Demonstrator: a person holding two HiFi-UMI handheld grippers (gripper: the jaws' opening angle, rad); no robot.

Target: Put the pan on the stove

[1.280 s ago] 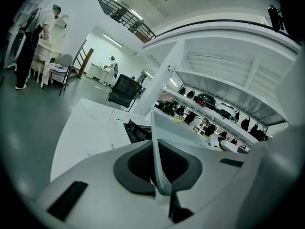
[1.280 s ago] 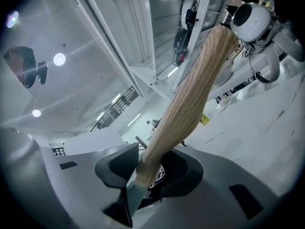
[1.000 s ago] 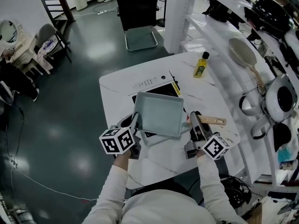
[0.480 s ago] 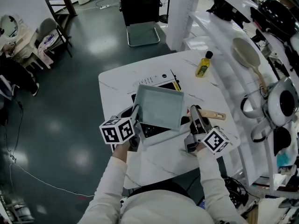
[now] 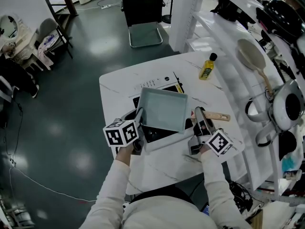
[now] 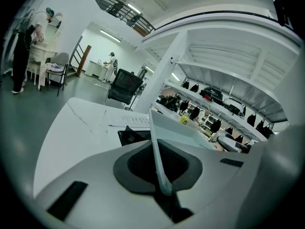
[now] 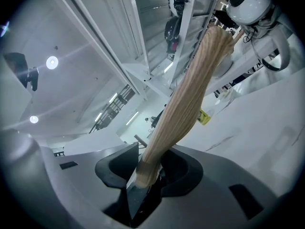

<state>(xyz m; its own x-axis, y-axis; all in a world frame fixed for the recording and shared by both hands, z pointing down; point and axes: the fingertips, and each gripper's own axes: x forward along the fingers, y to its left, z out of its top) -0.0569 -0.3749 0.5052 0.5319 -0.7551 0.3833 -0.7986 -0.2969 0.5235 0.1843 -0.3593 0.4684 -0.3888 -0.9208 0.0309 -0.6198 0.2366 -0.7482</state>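
Observation:
A square pale grey-blue pan [image 5: 162, 109] with a wooden handle [image 5: 217, 116] hangs tilted just above the black stove [image 5: 155, 134] on the white table [image 5: 119, 89]. My left gripper [image 5: 139, 123] is shut on the pan's left rim; in the left gripper view the thin rim [image 6: 159, 161] runs straight out from between the jaws of this gripper [image 6: 161, 180], with the stove [image 6: 128, 135] beyond. My right gripper [image 5: 200, 121] is shut on the handle, which in the right gripper view rises as a wooden shaft [image 7: 190, 89] from that gripper [image 7: 143, 178].
A yellow oil bottle [image 5: 206, 67] stands at the table's far right corner. White shelving on the right carries a large ladle [image 5: 252, 56] and a white round appliance [image 5: 286, 101]. A black chair [image 5: 143, 20] stands beyond the table on the dark floor.
Both grippers have carried the pan a little farther from me, so it now covers more of the stove. Both grips are unchanged.

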